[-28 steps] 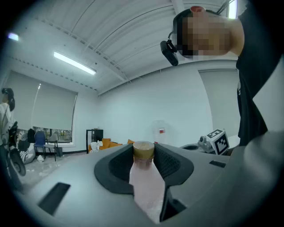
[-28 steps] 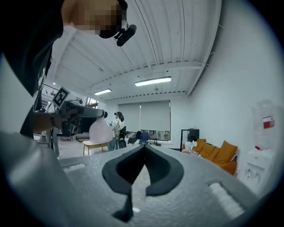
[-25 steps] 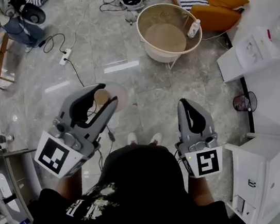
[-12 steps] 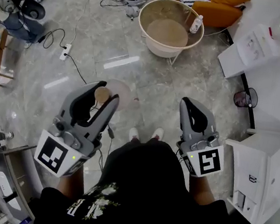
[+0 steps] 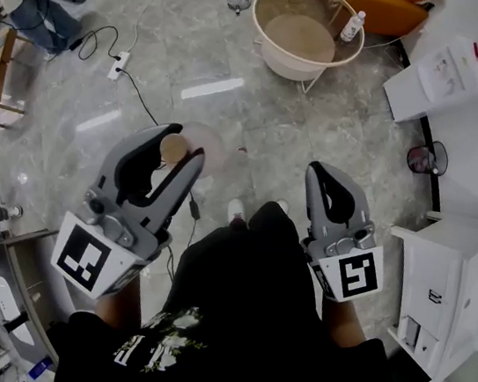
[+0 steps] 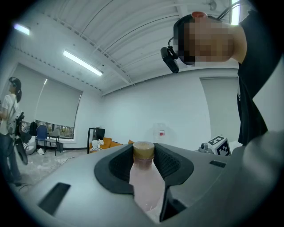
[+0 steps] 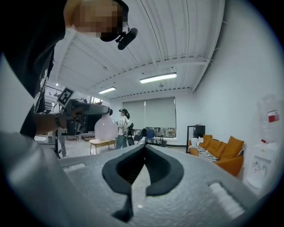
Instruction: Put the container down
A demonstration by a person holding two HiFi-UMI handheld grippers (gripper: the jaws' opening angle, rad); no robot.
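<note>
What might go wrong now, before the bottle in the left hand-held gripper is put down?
1. The left hand-held gripper grips the bottle only near its cap, high above the hard floor; if it slips, it may drop.
2. A black cable lies on the floor ahead, left of the round table; the person may trip on it.

Left gripper (image 6: 144, 155), seen along its jaws. The padded jaws were closed on a bottle (image 6: 144, 184) (pale pink, translucent) that stood upright between them, its tan cap (image 6: 143, 150) level with the jaw tips. Behind: a white room, a lit ceiling strip (image 6: 83, 63), an orange sofa (image 6: 105, 143), and a person (image 6: 9, 124) at the left edge.
</note>
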